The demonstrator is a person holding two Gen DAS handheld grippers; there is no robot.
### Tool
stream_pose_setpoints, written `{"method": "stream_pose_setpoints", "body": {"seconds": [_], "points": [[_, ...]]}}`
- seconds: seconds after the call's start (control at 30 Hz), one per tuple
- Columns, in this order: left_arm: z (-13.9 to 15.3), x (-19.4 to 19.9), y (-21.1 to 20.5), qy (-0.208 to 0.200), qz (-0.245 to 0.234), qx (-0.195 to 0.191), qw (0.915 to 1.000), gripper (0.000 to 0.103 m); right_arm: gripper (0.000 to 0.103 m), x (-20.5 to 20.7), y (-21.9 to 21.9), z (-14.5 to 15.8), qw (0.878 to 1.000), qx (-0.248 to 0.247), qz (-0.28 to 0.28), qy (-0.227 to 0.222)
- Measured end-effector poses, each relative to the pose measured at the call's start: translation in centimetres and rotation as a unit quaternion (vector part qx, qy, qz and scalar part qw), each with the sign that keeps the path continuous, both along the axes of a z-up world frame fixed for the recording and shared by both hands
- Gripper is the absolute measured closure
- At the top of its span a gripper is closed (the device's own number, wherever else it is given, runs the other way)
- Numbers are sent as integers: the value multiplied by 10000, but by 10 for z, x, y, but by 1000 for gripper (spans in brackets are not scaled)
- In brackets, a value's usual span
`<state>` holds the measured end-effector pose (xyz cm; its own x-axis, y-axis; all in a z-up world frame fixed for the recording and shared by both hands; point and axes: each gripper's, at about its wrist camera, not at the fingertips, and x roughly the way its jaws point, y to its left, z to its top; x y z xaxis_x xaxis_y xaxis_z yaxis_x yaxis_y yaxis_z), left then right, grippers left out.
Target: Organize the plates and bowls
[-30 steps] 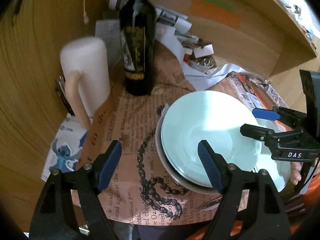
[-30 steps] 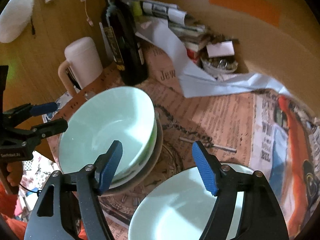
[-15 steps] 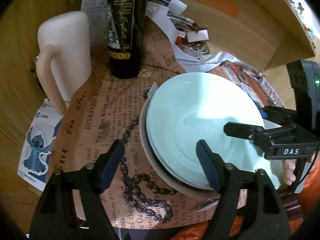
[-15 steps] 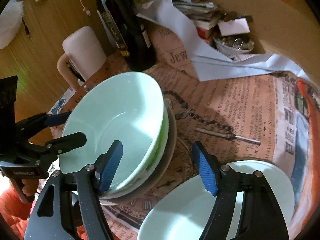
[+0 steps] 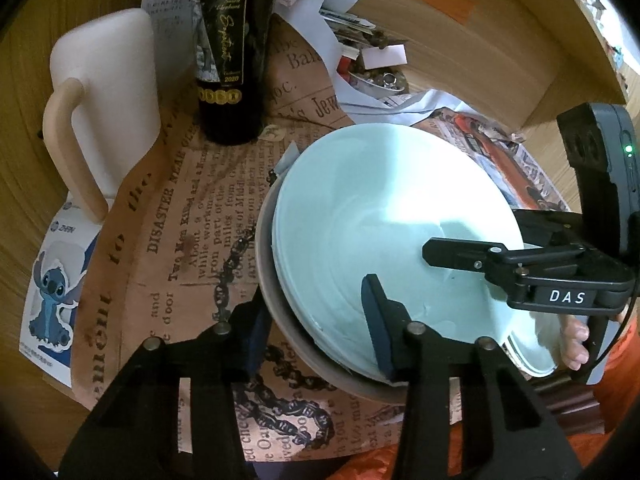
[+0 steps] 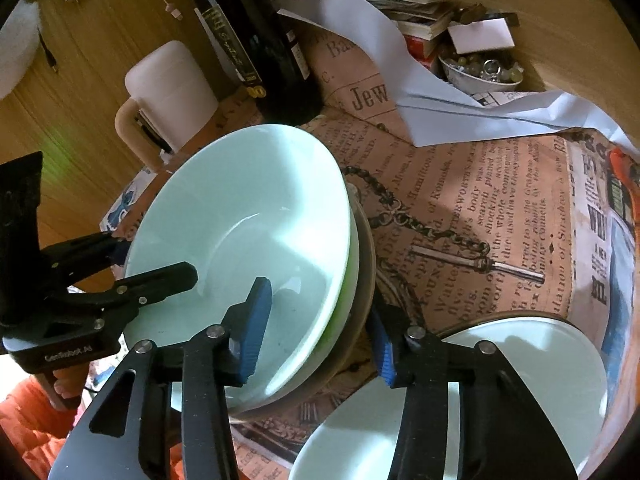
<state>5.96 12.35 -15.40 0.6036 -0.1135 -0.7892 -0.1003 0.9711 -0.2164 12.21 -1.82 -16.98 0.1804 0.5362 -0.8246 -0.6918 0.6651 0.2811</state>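
A pale green bowl [image 5: 380,216] tops a stack that sits in a grey-brown dish [image 5: 276,312]; the bowl also shows in the right wrist view [image 6: 248,208]. My left gripper [image 5: 316,320] is open and straddles the stack's near-left rim, one finger inside the bowl, one outside. My right gripper [image 6: 320,332] is open and straddles the stack's right rim, one finger inside the bowl, one outside. It also shows in the left wrist view [image 5: 480,256]. A second pale green plate [image 6: 520,360] lies to the right.
A dark wine bottle [image 5: 228,52] and a white mug [image 5: 108,100] stand behind the stack on newspaper. A small bowl of trinkets [image 6: 480,70], books and loose paper [image 6: 400,92] lie at the back. A wooden wall [image 5: 480,40] curves behind.
Both grippers have come in lower and closer onto the stack's rim from opposite sides. Both have stayed open. The stack has not moved.
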Motion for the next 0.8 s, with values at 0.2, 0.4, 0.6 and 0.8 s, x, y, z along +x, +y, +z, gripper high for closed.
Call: {"method": "stream_pose_setpoints", "body": {"seconds": [0.2,0.4,0.6,0.8], "points": [[2,-1,-9,-16,83,358,9993,60,66,-1,-1,2,9998,-26,-133,-125],[4,-1,-9,2,145,371,9992,60,70,5,-6,2,9996,124,-255,-6],[8,0,-6,-41,202,276,9994,60,73,1,-9,8,9993,130,-317,-121],[16,-1,-9,-169,231,277,9992,60,73,3,-15,15,9986,287,-434,-112]]}}
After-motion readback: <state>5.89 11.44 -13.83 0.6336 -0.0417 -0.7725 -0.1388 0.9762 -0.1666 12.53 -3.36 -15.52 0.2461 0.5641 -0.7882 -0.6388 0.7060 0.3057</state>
